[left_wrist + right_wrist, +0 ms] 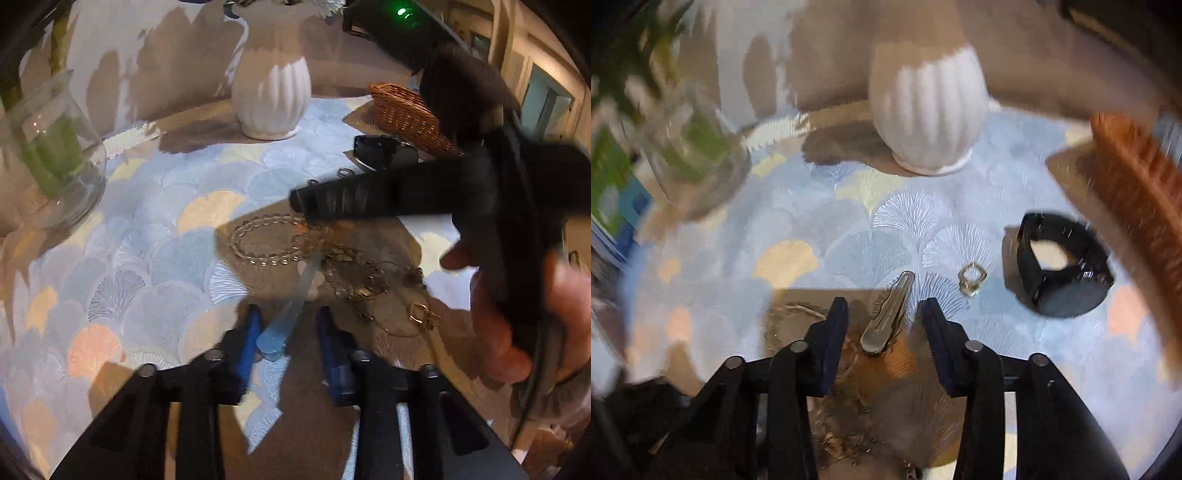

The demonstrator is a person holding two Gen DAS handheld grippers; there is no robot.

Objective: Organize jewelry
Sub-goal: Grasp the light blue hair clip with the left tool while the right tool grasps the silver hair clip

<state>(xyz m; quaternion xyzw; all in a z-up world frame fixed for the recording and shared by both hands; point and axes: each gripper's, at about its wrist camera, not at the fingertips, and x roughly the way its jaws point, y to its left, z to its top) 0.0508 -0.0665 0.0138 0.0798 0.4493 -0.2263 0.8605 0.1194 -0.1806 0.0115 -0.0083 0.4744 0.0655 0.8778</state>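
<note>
A translucent pale blue hair clip (280, 328) lies between the blue pads of my left gripper (289, 311), with a gap showing on its right side; the gripper is open. Just beyond it lie a clear bead bracelet (264, 240), a tangled gold chain (362, 277) and gold earrings (423, 315). My right gripper (884, 302) is open around a silver hair clip (888, 317) on the cloth, and its pads stand clear of the clip. In the left wrist view a hand (517, 325) holds the right gripper (301, 203) over the bracelet.
A gold ring (972, 282) and a black watch (1063, 266) lie right of the silver clip. A wicker basket (406, 114) stands at the back right. At the back is a white ribbed vase (271, 92), and on the left a glass vase (48, 147) with green stems. A fan-patterned cloth (147, 240) covers the table.
</note>
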